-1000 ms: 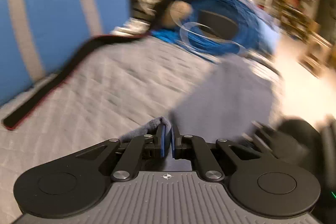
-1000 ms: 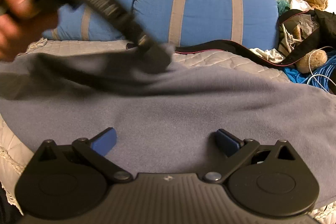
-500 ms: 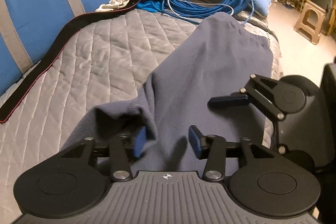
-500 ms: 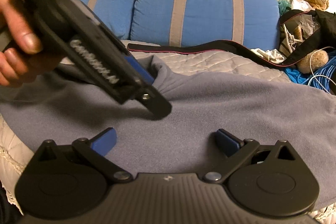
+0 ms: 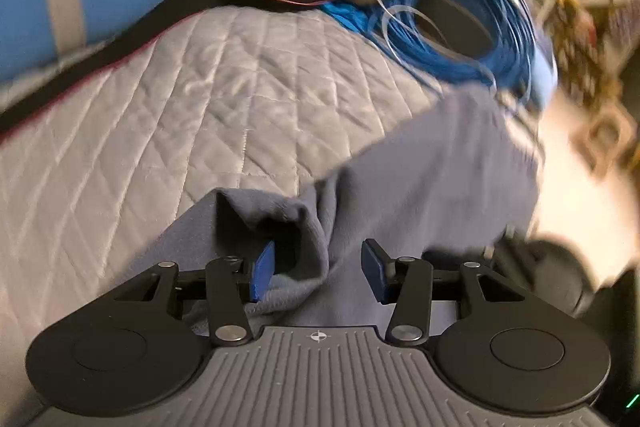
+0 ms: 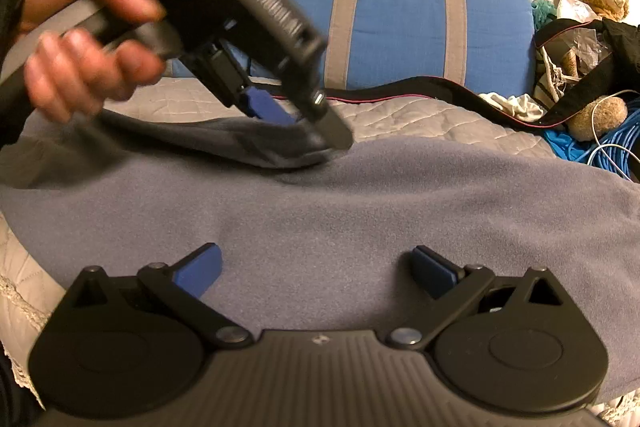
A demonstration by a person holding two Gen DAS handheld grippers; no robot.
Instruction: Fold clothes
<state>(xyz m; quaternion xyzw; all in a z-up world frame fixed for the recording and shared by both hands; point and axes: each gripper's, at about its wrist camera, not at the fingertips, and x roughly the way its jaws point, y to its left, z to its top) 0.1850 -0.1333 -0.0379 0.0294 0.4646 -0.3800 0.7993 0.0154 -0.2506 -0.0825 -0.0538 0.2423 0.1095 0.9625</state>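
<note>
Fleece, soft grey-blue and matte, lies spread along the bed's near edge under the right gripper, whose jaws stand wide and empty. Its bunched fold sits between the left gripper's parted pads, unpinched; closing there could catch two layers and drag the spread askew. Beyond: shiny quilted cover, black strap, coiled blue cable near the far corner

Fleece on quilt, pillow behind
</note>
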